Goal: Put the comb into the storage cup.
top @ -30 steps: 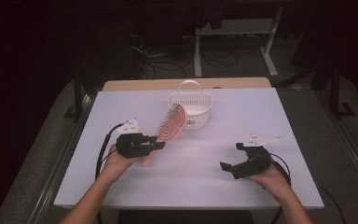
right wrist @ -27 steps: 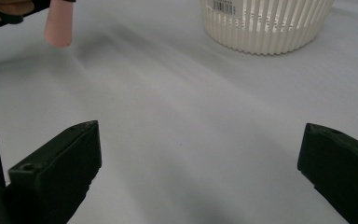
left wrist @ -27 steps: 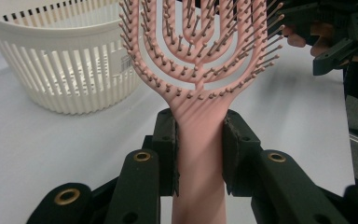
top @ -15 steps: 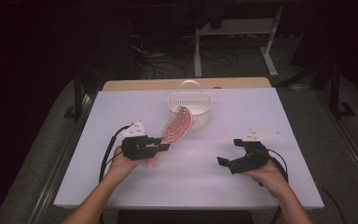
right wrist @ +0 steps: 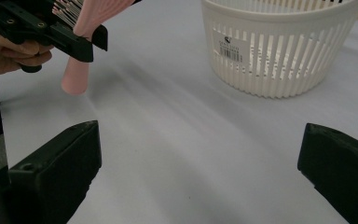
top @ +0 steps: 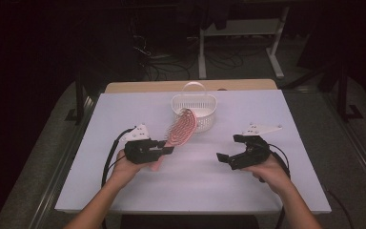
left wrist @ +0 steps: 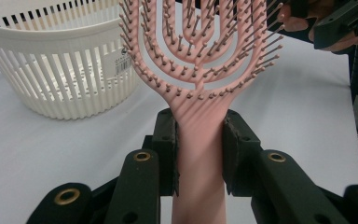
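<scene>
Item, left: my left gripper (top: 167, 150), jaws clamped on the neck of the pink hairbrush (top: 180, 130), just above its handle. The brush is lifted clear of the bench (top: 124, 109), its bristled head tilted up toward the white basket (top: 194, 112) and overlapping that basket's near rim in the high view; whether they touch I cannot tell. In the left gripper view the head's top is cut off.

Item, centre: basket at the bench's far middle, contents not discernible.

Item, right: my right gripper (top: 228, 148), jaws spread wide, holding nothing, well apart from brush and basket.
</scene>
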Available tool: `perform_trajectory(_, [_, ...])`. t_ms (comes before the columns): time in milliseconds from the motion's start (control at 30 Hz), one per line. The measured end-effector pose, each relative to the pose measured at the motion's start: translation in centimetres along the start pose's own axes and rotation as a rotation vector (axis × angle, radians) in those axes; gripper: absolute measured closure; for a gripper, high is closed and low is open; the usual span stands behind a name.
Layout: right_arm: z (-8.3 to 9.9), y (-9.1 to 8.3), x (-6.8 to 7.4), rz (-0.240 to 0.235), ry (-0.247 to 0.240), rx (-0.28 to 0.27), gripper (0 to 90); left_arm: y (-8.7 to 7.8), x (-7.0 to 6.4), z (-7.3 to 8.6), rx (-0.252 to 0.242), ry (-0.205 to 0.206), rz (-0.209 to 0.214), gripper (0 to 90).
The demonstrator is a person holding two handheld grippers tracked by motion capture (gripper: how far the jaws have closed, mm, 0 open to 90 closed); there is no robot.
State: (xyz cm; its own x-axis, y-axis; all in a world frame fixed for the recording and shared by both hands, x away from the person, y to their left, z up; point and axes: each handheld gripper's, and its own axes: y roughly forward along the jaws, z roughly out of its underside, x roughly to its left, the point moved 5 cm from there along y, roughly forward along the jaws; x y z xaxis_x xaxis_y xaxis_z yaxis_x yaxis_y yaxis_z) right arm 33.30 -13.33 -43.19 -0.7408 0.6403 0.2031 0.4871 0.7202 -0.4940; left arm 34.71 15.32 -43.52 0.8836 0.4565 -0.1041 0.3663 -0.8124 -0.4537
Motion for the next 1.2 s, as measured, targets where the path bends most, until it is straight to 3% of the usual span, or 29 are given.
perform_trajectory(667, [-3.0, 1.7, 0.8, -0.057, -0.017, -0.024, 0.0, 0.4, -0.4, 0.1, -0.002, 0.013, -0.013, 70.4])
perform_trajectory(1200, [-5.1, 3.1, 1.9, -0.116, -0.045, -0.036, 0.0, 0.6, -0.4, 0.2, -0.011, 0.017, -0.052, 70.4])
